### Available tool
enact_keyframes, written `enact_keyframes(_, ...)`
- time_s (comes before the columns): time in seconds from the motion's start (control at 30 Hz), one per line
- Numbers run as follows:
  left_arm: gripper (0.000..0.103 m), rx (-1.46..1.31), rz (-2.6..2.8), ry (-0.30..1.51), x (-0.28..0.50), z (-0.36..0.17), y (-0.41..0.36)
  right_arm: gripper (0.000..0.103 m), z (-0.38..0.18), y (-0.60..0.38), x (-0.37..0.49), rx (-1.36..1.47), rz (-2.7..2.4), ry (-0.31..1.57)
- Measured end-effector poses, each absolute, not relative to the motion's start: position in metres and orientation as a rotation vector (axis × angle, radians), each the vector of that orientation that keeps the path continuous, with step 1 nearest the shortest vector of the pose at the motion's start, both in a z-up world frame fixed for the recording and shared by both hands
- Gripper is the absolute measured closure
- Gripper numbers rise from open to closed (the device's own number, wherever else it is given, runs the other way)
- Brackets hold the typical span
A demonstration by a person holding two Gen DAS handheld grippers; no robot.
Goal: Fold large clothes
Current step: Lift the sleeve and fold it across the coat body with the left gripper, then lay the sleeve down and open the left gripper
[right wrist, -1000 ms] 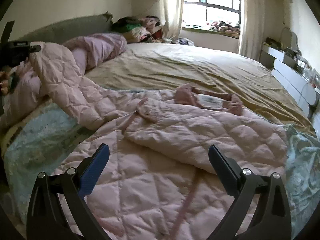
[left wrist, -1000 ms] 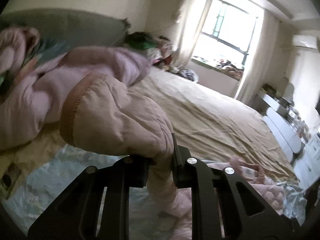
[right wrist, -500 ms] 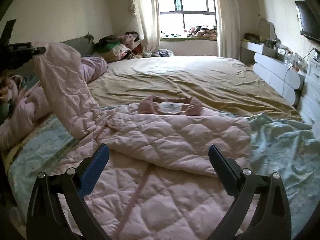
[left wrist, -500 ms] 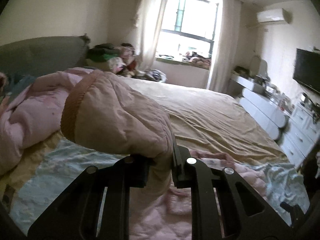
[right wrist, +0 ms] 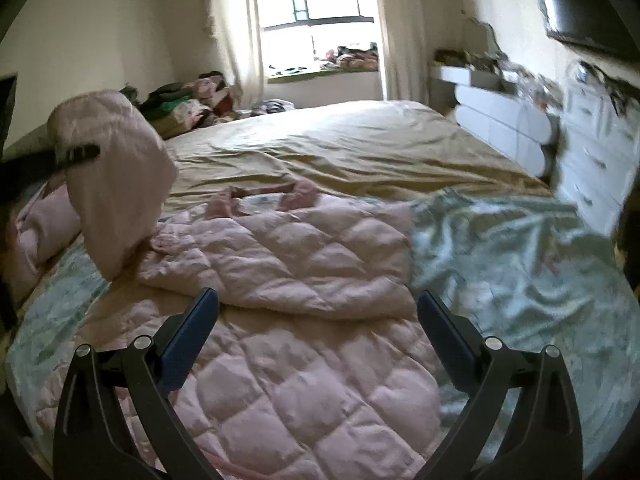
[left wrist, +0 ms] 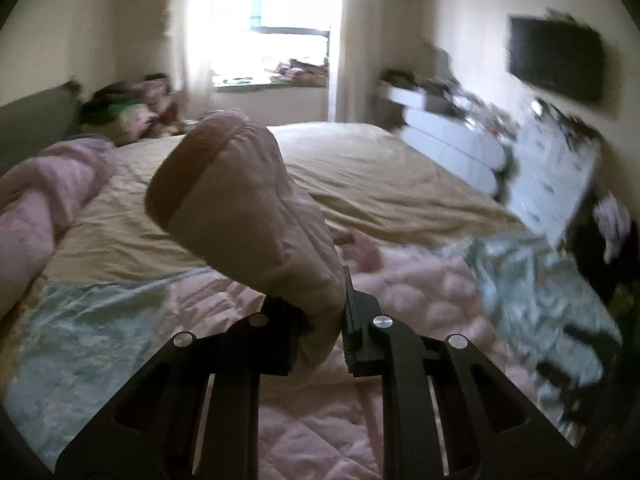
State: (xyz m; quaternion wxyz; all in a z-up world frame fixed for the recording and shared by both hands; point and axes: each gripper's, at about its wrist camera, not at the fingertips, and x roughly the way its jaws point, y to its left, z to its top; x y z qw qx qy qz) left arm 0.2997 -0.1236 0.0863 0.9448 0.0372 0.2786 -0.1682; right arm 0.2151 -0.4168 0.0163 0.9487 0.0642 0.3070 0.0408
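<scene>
A pink quilted jacket [right wrist: 288, 280] lies spread on the bed, collar toward the far side, one sleeve folded across its chest. My left gripper [left wrist: 320, 320] is shut on the other sleeve [left wrist: 248, 208] near the cuff and holds it raised above the jacket; the cuff bulges up in front of the lens. In the right wrist view that lifted sleeve [right wrist: 116, 176] hangs at the left, pinched by the left gripper [right wrist: 80, 154]. My right gripper [right wrist: 318, 312] hovers open over the jacket's lower half, nothing between its fingers.
The bed has a tan sheet [right wrist: 340, 148] and a pale green floral blanket [right wrist: 520, 256] under the jacket. A second pink quilted garment [left wrist: 44, 196] lies at the left. Piled clothes [right wrist: 184, 100] sit by the headboard; white drawers [right wrist: 520, 128] and a wall television [left wrist: 556, 60] stand at the right.
The left gripper has carried the raised sleeve to the right, over the jacket's body. Both views have swung right, bringing the drawers and television in. The right gripper stays open.
</scene>
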Motion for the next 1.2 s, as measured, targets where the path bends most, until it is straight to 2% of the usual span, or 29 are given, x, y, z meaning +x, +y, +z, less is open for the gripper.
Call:
enact_keyframes(0.27, 0.092, 0.188, -0.428, 0.669, 0.286, 0.015, -0.174, 0.004, 0.006, -0.450, 0.193, 0.168, -0.005, 0.611)
enact_keyframes(0.47, 0.082, 0.206, -0.473, 0.752, 0.279, -0.021, -0.196, 0.004, -0.002, -0.463, 0.188, 0.205, -0.039, 0.634)
enact_keyframes(0.7, 0.059, 0.301, -0.531, 0.831, 0.261, -0.053, -0.217, 0.004, 0.000, -0.463, 0.196, 0.222, -0.040, 0.657)
enact_keyframes(0.9, 0.024, 0.308, -0.585, 0.840, 0.248, -0.056, -0.206, 0.004, 0.007, -0.449, 0.210, 0.229, 0.000, 0.677)
enact_keyframes(0.97, 0.021, 0.311, -0.594, 0.834, 0.244, -0.055, -0.202, 0.004, 0.011, -0.443, 0.217, 0.237, 0.017, 0.682)
enact_keyframes(1.07, 0.011, 0.340, -0.591, 0.831, 0.240, -0.052, -0.195, 0.004, 0.017, -0.433, 0.226, 0.270, 0.062, 0.687)
enact_keyframes(1.2, 0.009, 0.360, -0.507, 0.815, 0.246, -0.042, -0.172, 0.004, 0.022, -0.421, 0.240, 0.293, 0.086, 0.712)
